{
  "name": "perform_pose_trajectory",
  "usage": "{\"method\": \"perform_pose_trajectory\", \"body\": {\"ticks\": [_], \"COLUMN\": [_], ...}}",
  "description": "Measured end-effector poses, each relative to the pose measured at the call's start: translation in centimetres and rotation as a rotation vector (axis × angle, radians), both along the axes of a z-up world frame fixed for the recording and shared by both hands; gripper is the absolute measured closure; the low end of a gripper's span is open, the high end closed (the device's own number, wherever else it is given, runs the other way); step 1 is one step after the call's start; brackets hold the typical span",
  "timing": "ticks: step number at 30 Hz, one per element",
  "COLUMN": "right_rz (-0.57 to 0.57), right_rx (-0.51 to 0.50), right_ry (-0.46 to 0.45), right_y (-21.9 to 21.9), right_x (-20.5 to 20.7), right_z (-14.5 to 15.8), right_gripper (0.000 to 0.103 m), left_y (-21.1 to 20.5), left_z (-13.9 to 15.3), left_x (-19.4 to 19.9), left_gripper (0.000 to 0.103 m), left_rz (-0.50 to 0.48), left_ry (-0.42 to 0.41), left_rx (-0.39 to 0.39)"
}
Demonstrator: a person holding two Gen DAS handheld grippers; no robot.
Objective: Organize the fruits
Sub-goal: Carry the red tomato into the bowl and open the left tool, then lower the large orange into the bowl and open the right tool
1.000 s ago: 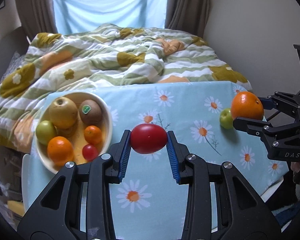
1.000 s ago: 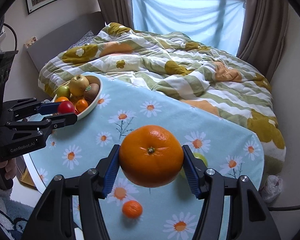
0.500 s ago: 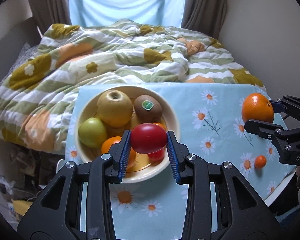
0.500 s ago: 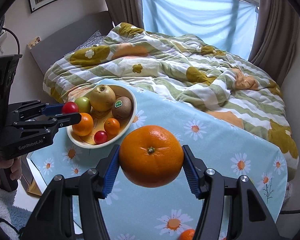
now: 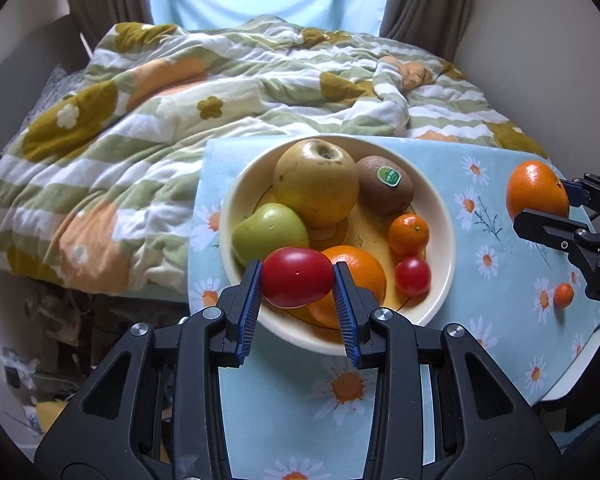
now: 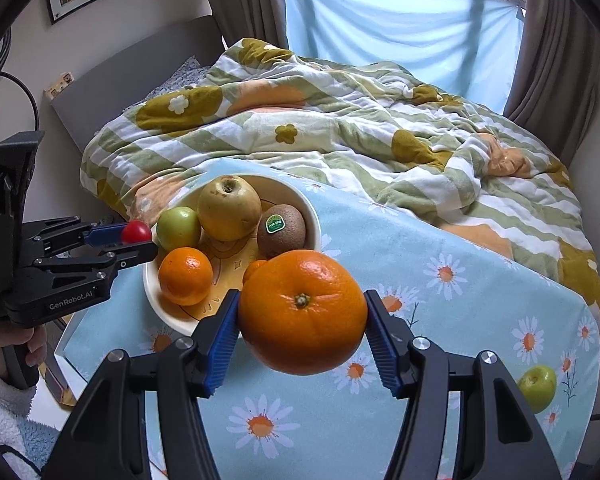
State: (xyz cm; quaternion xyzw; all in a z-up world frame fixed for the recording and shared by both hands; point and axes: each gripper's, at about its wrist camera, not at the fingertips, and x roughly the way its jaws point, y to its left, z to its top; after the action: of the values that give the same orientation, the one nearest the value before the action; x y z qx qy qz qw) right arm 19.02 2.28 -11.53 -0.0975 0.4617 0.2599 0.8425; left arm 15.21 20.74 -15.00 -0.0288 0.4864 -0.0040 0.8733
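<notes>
My left gripper (image 5: 297, 284) is shut on a red tomato (image 5: 296, 282) and holds it above the near rim of a cream fruit bowl (image 5: 444, 216). The bowl holds a yellow apple (image 5: 316, 182), a green apple (image 5: 268, 232), a kiwi (image 5: 385, 186), an orange (image 5: 360, 270), a mandarin (image 5: 408, 234) and a small red tomato (image 5: 413, 276). My right gripper (image 6: 302, 316) is shut on a large orange (image 6: 302, 312), held above the table just right of the bowl (image 6: 312, 216). The left gripper (image 6: 134, 242) also shows in the right wrist view.
The table has a light blue daisy cloth (image 5: 496, 256). A small mandarin (image 5: 563, 294) and a green apple (image 6: 537, 388) lie loose on it at the right. A bed with a striped flowered quilt (image 5: 228, 92) stands right behind the table.
Both grippers have moved left toward the bowl with their fruit. The tomato now hangs over the bowl's near rim, and the orange is close to the bowl's right side.
</notes>
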Motion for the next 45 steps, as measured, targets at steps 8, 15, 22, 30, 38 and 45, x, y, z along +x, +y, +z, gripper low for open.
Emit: {"method": "perform_pose_trajectory", "body": {"ticks": [8,15,22,30,38,45], "right_rz": [-0.046,-0.086,-0.083,-0.01,0.084,0.124], "right_rx": [-0.002,-0.002,0.008,0.031,0.027,0.01], "right_ry": [0.001,-0.006,-0.001,0.037,0.084,0.115], "right_y": [2.2,2.4,2.5,3.7,6.0,7.9], "right_x": [-0.4,-1.1,-1.1,0.2,2.2,3.2], "right_z": [-0.7,-0.3,-0.1,0.0,-1.6,-3.6], "right_gripper": [0.047,0.047,0.047,0.047,0.047,0.047], "left_y": [1.4,1.7,1.9,0.8,0.0,-0.1], "left_z": [-1.6,-1.2,0.4,1.5,1.2,0.8], "left_x": [0.4,0.2,-0.6,-1.7,-3.1,-4.0], "left_gripper": [0.062,0.0,0.0,0.0,0.0,0.0], "left_rz": [-0.064,-0.093,-0.074,-0.021,0.018,0.054], "left_ry": [0.014,0.003,-0.003,-0.009,0.013,0.024], "left_rx": [-0.003,0.012,0.008,0.003,0.011,0.017]}}
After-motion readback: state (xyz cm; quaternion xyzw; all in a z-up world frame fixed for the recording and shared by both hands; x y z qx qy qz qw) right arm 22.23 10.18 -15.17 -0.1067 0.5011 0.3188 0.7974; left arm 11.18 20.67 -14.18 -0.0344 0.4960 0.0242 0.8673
